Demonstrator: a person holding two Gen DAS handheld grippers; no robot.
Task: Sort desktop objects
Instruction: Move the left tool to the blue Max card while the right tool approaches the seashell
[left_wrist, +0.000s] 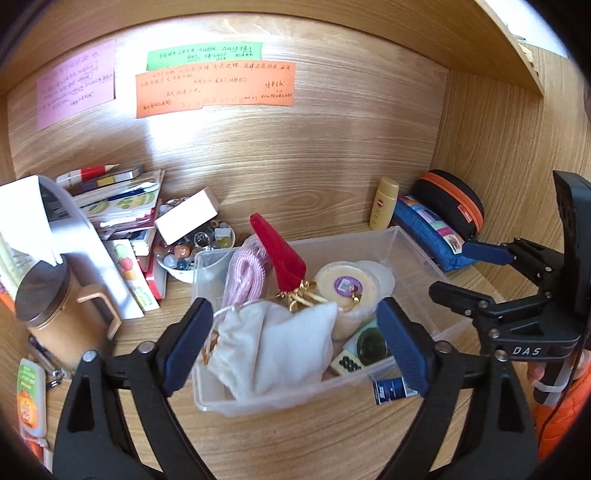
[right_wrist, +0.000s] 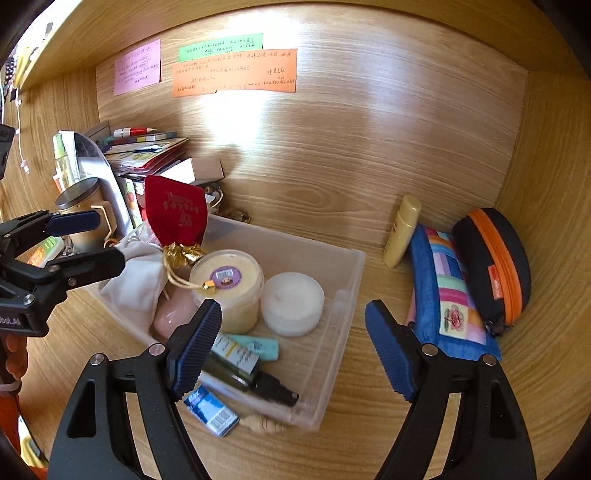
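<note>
One clear bin (right_wrist: 347, 291); three paper notes: pink (right_wrist: 137, 66), green (right_wrist: 221, 47), orange (right_wrist: 234, 72); one yellow bottle (right_wrist: 400, 230); two zipped pouches (right_wrist: 448, 295) (right_wrist: 491, 262); one mug (left_wrist: 61, 314).

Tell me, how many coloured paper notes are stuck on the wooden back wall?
3: a pink note at the left, a green note to its right, and an orange note just below the green one, overlapping it.

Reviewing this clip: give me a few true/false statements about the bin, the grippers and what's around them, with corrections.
1. The red pouch is in the clear bin. True.
2. The left gripper is shut on the white bag. False: its jaws stand open either side of the bag, not pressing on it.
3. The yellow bottle lies inside the bin. False: it stands outside, against the back wall.
4. The right gripper holds nothing. True.
5. The mug has a lid. True.
</note>
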